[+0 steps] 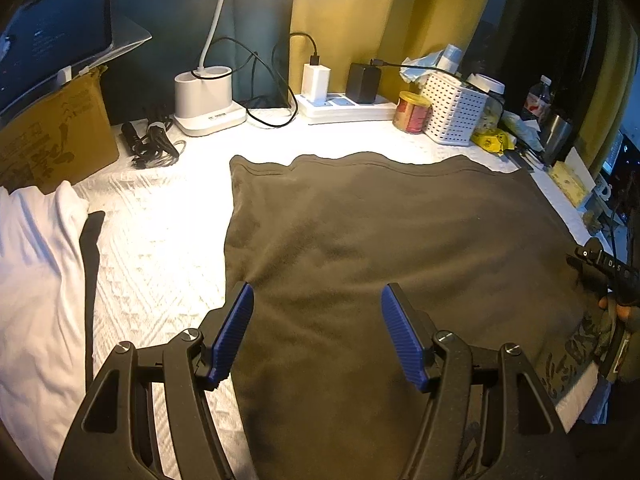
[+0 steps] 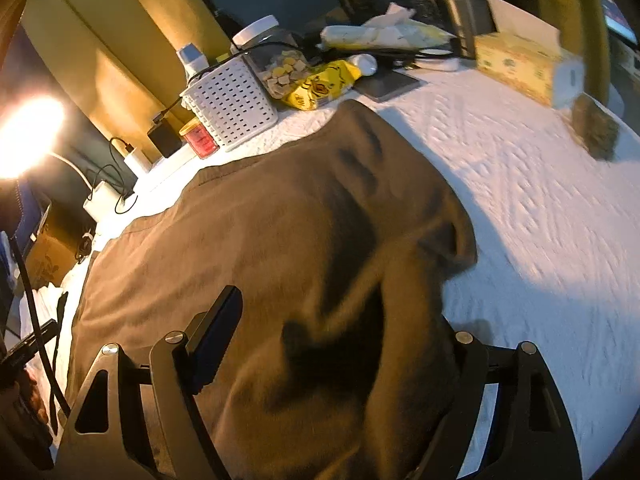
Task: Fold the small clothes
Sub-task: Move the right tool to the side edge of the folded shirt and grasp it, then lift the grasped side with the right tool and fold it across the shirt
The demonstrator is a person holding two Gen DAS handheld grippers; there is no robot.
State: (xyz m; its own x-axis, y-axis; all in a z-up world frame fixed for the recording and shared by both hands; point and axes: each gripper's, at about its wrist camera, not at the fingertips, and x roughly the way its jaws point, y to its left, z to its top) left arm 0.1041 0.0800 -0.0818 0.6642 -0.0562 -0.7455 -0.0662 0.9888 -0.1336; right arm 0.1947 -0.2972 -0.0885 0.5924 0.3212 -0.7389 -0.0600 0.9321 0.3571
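An olive-brown garment (image 1: 380,240) lies spread flat on the white textured table cover (image 1: 160,232). My left gripper (image 1: 318,332) is open, blue pads wide apart, hovering over the garment's near left part. In the right wrist view the same garment (image 2: 280,220) has a bunched fold (image 2: 440,232) raised on its right side. My right gripper (image 2: 336,332) has its jaws apart; cloth lies between them and covers the right finger. The right gripper's body also shows at the right edge of the left wrist view (image 1: 600,272).
A white garment (image 1: 36,280) with a dark strip lies at the left. Along the back stand a cardboard box (image 1: 56,132), lamp base (image 1: 208,100), power strip with chargers (image 1: 344,104), a red can (image 1: 412,112), a white basket (image 1: 456,112) and a tissue box (image 2: 520,64).
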